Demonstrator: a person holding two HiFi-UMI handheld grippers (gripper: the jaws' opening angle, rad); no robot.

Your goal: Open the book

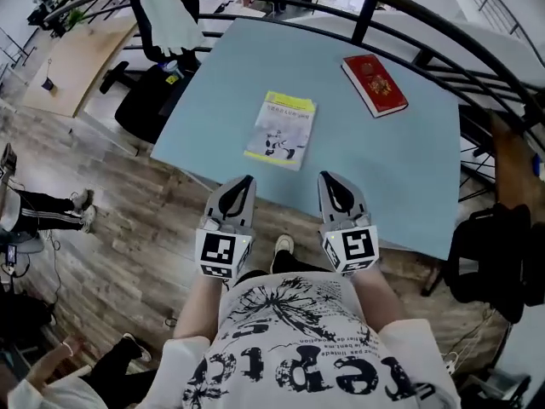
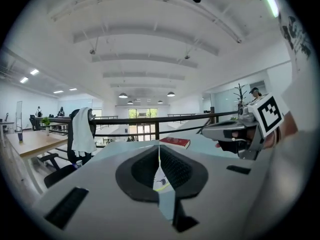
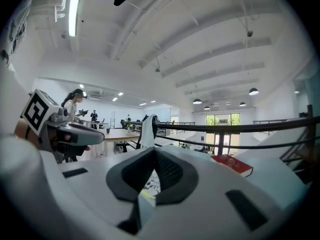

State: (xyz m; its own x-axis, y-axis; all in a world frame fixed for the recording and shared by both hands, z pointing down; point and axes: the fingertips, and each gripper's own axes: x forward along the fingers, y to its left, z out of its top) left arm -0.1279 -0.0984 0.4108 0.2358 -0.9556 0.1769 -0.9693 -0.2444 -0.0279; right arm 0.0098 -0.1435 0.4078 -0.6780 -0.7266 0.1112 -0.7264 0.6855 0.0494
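Observation:
A thin book with a yellow and white cover lies closed on the light blue table, just beyond both grippers. A closed red book lies further back to the right. My left gripper hovers over the table's near edge with its jaws together and nothing in them. My right gripper is beside it, also shut and empty. In the left gripper view the yellow book shows through the slit below the shut left gripper. The right gripper view shows that book under the shut right gripper.
A black office chair draped with a white cloth stands at the table's far left corner. Black railings curve behind and to the right of the table. A dark chair is at the right. A person's legs show on the wooden floor at left.

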